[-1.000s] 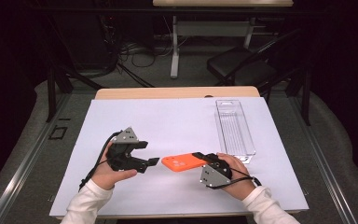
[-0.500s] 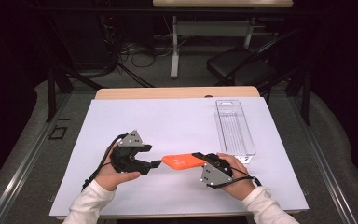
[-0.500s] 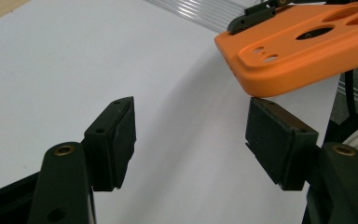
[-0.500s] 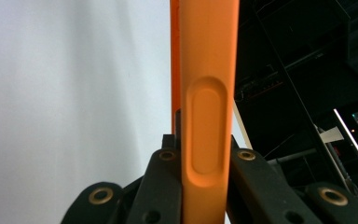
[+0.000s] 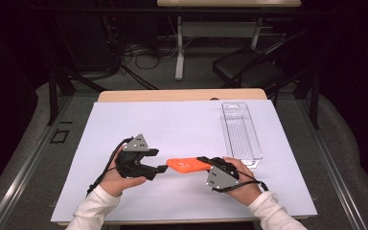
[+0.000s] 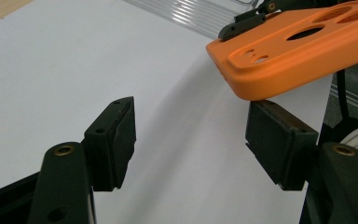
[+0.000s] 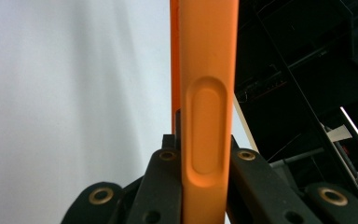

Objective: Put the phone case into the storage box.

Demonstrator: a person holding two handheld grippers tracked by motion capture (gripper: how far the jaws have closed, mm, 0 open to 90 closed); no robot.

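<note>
1. Your right gripper (image 5: 205,161) is pinching the orange phone case (image 5: 188,165) by one end. Its jaws press on both flat sides of the case, and the case is up off the white table sheet (image 5: 172,124).

2. The long way of the case runs across the table, from your right gripper toward your left gripper (image 5: 160,168). The free end pokes out to the left.

3. Your left gripper has its jaws spread apart, with nothing between them. They have just been closing a little. The free end of the case sits right by the tip of one jaw, very near it, and does not sit in the gap yet.

4. So the next move looks like this: the left gripper must slide forward so the free end goes into the gap. It is the nearer one to that end.

5. The left gripper view shows the flat face of the orange phone case (image 6: 298,46) with its holes, sitting above the right-hand pad (image 6: 279,135).

6. The right gripper view shows the thin edge of the orange phone case (image 7: 205,93) with a long button bump, squeezed between the jaws.

7. The high view shows a clear plastic tray (image 5: 240,130) lying well apart, up and to the right.
</note>
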